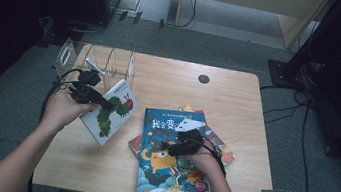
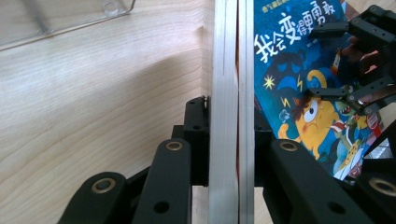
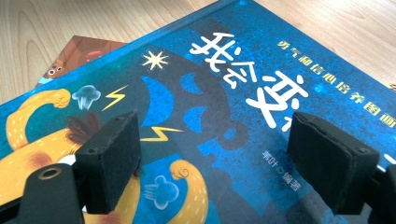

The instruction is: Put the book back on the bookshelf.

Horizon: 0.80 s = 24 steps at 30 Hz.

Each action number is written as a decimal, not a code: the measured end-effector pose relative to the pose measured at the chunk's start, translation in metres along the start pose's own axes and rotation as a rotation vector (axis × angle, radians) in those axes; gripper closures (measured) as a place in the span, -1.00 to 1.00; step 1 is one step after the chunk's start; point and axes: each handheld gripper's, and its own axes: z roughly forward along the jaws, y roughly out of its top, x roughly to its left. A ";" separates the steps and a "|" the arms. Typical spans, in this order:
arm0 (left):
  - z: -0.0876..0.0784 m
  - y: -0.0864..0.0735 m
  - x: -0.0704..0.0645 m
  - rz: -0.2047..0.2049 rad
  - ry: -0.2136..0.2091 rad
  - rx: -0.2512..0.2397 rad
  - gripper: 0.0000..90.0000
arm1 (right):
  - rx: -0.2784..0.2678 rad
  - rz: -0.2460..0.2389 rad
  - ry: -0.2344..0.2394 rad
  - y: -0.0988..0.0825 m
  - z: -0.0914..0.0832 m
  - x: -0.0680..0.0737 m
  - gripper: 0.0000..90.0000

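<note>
My left gripper point(image 1: 106, 103) is shut on the edge of a white picture book with a green caterpillar on its cover point(image 1: 114, 112), held tilted over the table's left side. In the left gripper view the jaws clamp the book's white page block point(image 2: 225, 93) from both sides. My right gripper point(image 1: 176, 140) hovers over a blue picture book with an orange monster point(image 1: 164, 168), which tops a small stack. Its two pads point(image 3: 111, 161) stand wide apart above the blue cover point(image 3: 224, 93), with nothing between them. The right gripper point(image 2: 355, 60) also appears in the left gripper view.
A clear acrylic book rack point(image 1: 96, 60) stands at the table's back left corner, just behind the held book. Under the blue book lie other books, one orange-brown point(image 3: 79, 51). The wooden table point(image 1: 238, 100) has a round cable hole point(image 1: 203, 79) near its back edge.
</note>
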 end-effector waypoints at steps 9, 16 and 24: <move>-0.009 -0.006 0.010 -0.041 0.033 -0.015 0.72 | 0.003 0.000 0.001 0.002 0.003 -0.001 -0.63; -0.016 -0.001 0.012 -0.063 0.081 -0.025 0.72 | 0.003 -0.001 0.001 0.004 0.004 -0.002 -0.64; -0.014 0.013 0.013 -0.085 0.121 -0.034 0.72 | 0.002 0.000 -0.001 0.004 0.005 -0.002 -0.64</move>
